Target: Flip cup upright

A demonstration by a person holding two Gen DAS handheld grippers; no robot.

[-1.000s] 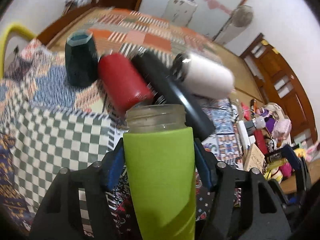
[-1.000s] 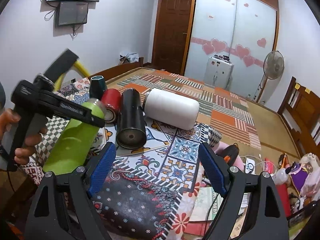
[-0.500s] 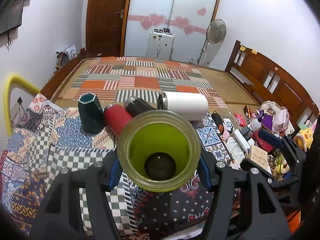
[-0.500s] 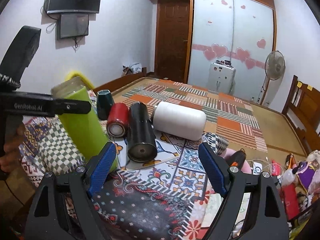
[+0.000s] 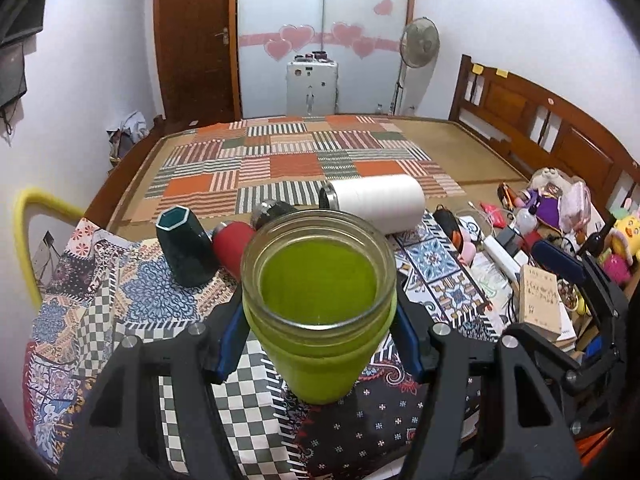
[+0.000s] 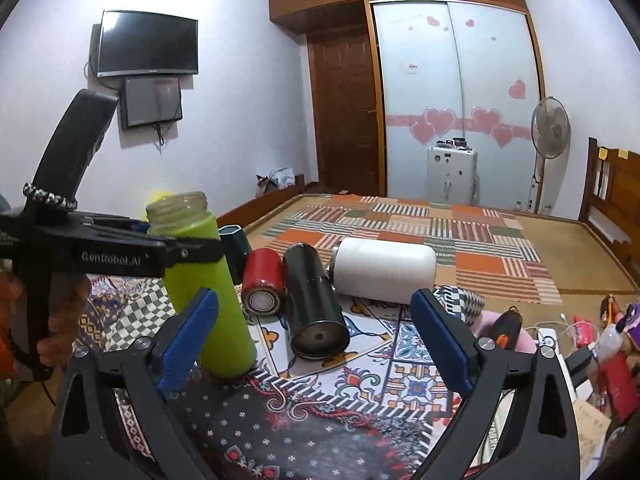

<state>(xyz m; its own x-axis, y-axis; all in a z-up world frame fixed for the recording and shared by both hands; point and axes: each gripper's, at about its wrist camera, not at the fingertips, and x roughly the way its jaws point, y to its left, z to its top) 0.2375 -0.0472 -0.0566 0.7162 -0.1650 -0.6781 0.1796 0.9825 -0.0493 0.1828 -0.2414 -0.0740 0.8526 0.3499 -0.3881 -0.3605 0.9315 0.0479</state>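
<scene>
Tipped a second ago, green cup point(image 5: 320, 312) stands upright, empty, pinched by left claw point(image 5: 320, 336); right claw point(image 6: 316, 340) spread.

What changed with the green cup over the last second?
The green cup swung from a steep tilt to upright, mouth up, its base now on or just above the patterned cloth. The left tongs stayed shut on it throughout. The right tongs stayed open. The red bottle, black bottle and white bottle still lie on their sides.
</scene>
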